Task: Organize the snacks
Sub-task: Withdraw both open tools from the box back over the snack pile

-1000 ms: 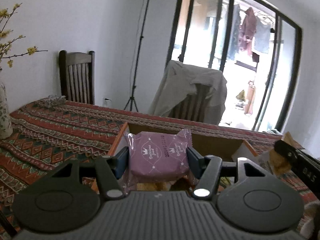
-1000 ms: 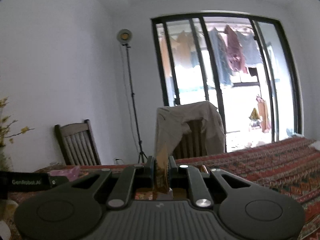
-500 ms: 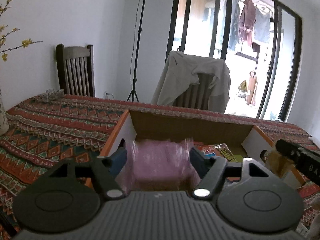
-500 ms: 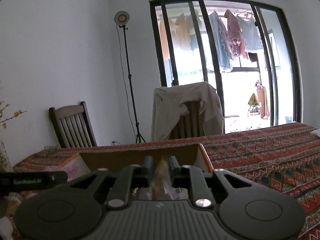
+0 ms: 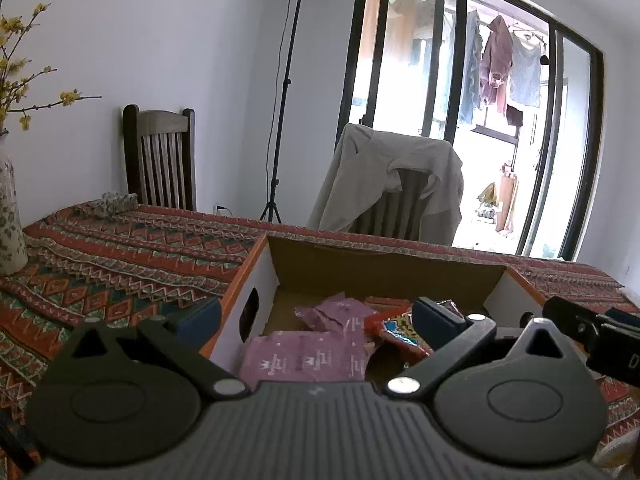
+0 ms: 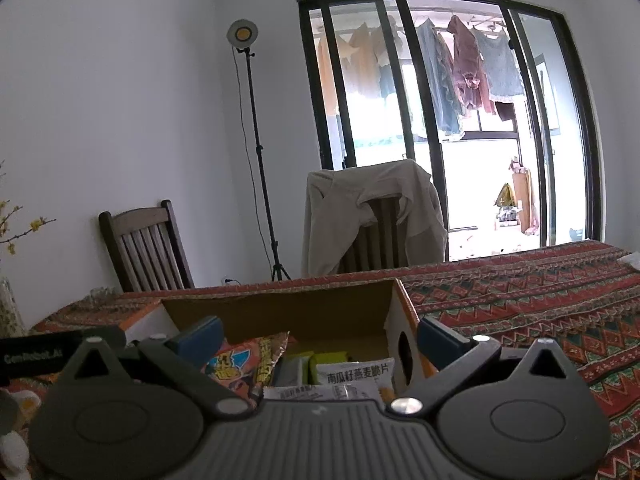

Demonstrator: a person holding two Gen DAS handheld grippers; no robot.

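Both jaws have just been opening. The left hand-held gripper (image 5: 316, 316) is now standing wide and empty; its purple snack packet (image 5: 304, 358) is lying in the cardboard box (image 5: 384, 264) at lower centre. The right hand-held gripper (image 6: 320, 338) is likewise gaping over the box, its snack released. Two deliveries appear complete.

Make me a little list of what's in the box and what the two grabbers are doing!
box: open cardboard box on patterned tablecloth
inside, left view: purple snack packets
inside, right view: orange snack bag, white packet
left gripper: just opened, holds nothing
right gripper: just opened, holds nothing
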